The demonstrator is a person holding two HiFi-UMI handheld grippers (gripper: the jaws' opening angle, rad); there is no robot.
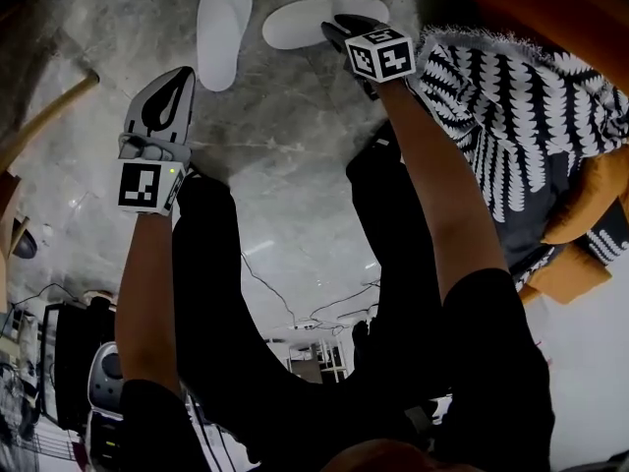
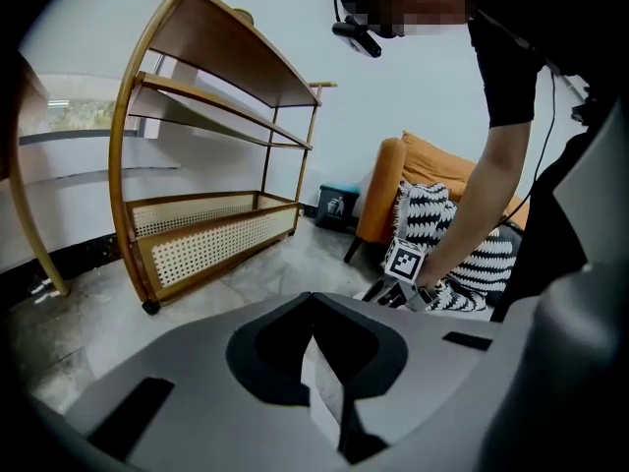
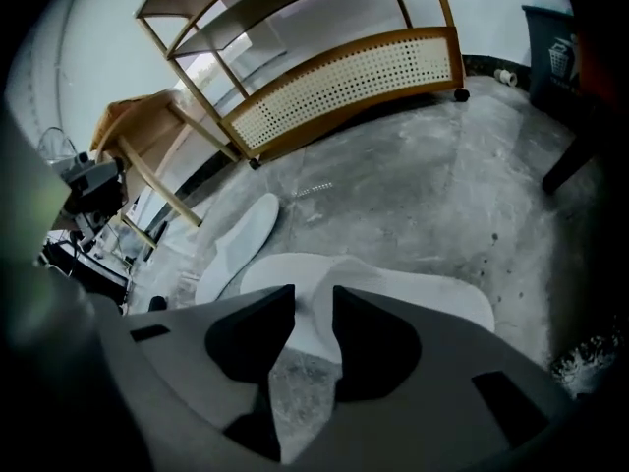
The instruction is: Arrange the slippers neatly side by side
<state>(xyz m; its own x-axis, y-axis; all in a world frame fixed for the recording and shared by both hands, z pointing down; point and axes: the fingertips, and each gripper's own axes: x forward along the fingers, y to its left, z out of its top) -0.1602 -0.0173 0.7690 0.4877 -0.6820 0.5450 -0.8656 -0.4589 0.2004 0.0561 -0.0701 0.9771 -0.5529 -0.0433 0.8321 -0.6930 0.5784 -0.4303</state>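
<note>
white slipper (image 1: 310, 20) lies between parted jaws of the right gripper (image 3: 310, 298); second slipper (image 1: 224, 29) nearby; left gripper (image 2: 313, 301) clenched, empty.

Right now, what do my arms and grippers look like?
The left gripper and right gripper have broad grey jaws with black insets. Each carries a white cube with black square markers; a small green light glows by the left one's. Your sleeves are short and black.
</note>
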